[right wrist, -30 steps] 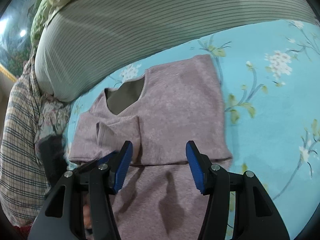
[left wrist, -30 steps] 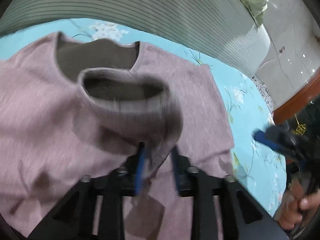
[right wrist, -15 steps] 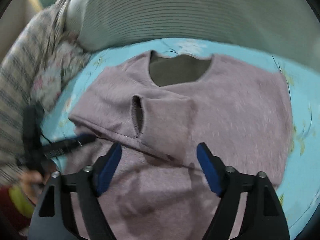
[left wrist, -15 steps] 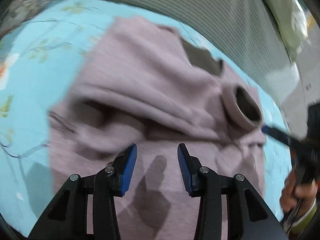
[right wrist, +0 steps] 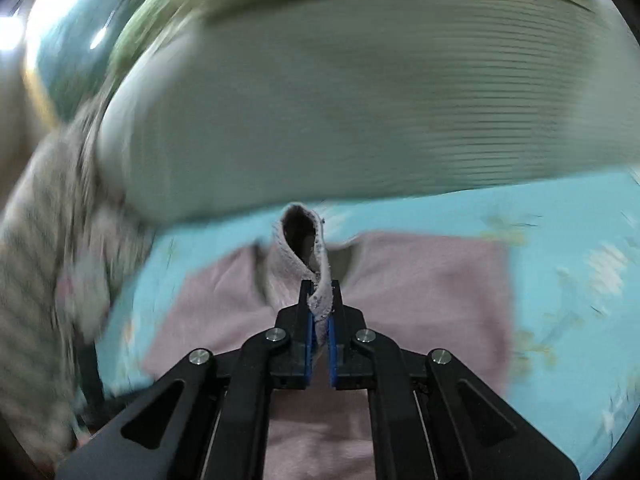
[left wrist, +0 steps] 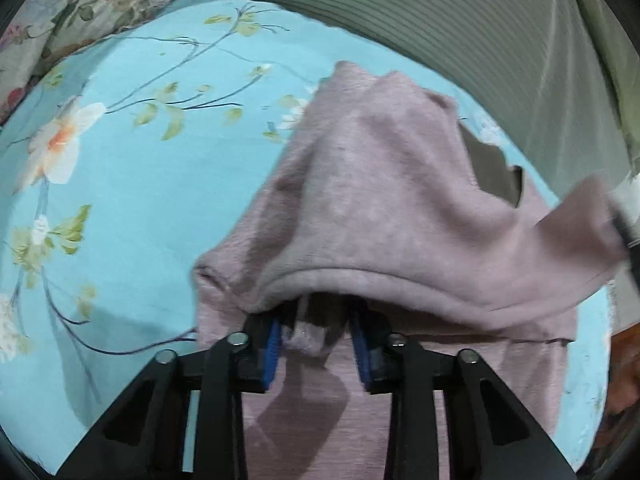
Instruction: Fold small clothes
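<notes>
While right hand-held gripper (right wrist: 319, 328) clamps sweater (right wrist: 420, 280) cuff, hem drapes over left hand-held gripper (left wrist: 316, 344), just narrowed.

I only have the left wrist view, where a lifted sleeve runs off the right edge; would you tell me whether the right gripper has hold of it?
Observer: Yes. The right gripper has just been closing, and its pads now pinch the sleeve cuff.
Operator: Thank you. How does the cuff stand?
Observer: It rises from the jaws with its open end uppermost, towards the striped cushion.
Operator: And the sweater beyond it?
Observer: To the right of the cuff, the sweater lies flat on the blue floral sheet.
</notes>
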`<act>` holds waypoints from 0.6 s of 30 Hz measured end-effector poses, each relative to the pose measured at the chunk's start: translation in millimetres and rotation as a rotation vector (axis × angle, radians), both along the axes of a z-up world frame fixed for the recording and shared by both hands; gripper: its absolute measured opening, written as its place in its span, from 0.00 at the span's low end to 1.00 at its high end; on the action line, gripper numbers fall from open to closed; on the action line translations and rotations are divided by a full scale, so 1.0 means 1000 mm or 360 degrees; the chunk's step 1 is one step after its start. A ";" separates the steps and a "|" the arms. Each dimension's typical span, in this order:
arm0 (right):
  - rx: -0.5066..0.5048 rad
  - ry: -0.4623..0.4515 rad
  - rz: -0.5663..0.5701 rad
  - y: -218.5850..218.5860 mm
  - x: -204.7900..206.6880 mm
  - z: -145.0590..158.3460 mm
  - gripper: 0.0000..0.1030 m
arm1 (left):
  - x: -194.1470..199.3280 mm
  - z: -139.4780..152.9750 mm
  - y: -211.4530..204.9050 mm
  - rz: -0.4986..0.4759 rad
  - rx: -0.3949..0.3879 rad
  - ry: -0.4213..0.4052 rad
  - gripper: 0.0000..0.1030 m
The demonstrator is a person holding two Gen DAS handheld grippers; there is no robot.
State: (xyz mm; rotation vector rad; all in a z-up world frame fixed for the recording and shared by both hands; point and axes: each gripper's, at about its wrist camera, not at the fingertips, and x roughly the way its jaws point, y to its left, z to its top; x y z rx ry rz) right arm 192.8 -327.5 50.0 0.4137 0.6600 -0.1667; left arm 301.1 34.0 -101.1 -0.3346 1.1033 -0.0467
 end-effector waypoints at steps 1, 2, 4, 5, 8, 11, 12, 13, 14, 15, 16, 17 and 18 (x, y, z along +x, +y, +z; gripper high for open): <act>0.0031 0.0003 -0.0083 -0.016 -0.008 -0.002 0.06 | 0.000 -0.001 0.004 0.0012 -0.0001 0.0002 0.27; 0.0059 0.0048 -0.0151 -0.033 -0.015 -0.009 0.06 | -0.001 0.000 0.010 0.0031 0.0010 0.0004 0.27; 0.0126 0.0133 -0.0232 -0.054 -0.024 -0.025 0.06 | -0.004 0.001 0.012 0.0081 0.0088 0.0009 0.27; 0.0188 0.0171 -0.0252 -0.062 -0.029 -0.037 0.06 | -0.002 0.002 0.015 0.0105 0.0091 0.0011 0.28; 0.0213 0.0255 -0.0259 -0.063 -0.032 -0.059 0.07 | -0.003 0.002 0.023 0.0120 -0.0052 -0.0013 0.27; 0.0230 0.0312 -0.0249 -0.058 -0.031 -0.076 0.06 | -0.005 0.006 0.022 0.0151 -0.0003 -0.0020 0.27; 0.0237 0.0321 -0.0243 -0.056 -0.031 -0.077 0.07 | -0.006 0.007 0.021 0.0151 0.0013 -0.0024 0.27; 0.0264 0.0299 -0.0227 -0.056 -0.034 -0.076 0.06 | -0.009 0.009 0.019 0.0144 0.0057 -0.0038 0.27; 0.0302 0.0215 -0.0194 -0.055 -0.036 -0.068 0.07 | -0.010 0.010 0.017 0.0139 0.0080 -0.0047 0.27; 0.0315 0.0084 -0.0156 -0.053 -0.041 -0.053 0.07 | -0.012 0.008 0.021 0.0134 0.0091 -0.0048 0.27; 0.0280 -0.0016 -0.0144 -0.051 -0.046 -0.039 0.07 | -0.013 0.007 0.022 0.0132 0.0093 -0.0039 0.27; 0.0269 -0.0080 -0.0143 -0.053 -0.051 -0.030 0.07 | -0.012 0.007 0.022 0.0133 0.0083 -0.0030 0.27; 0.0271 -0.0096 -0.0153 -0.055 -0.053 -0.029 0.06 | -0.013 0.005 0.025 0.0144 0.0059 -0.0020 0.27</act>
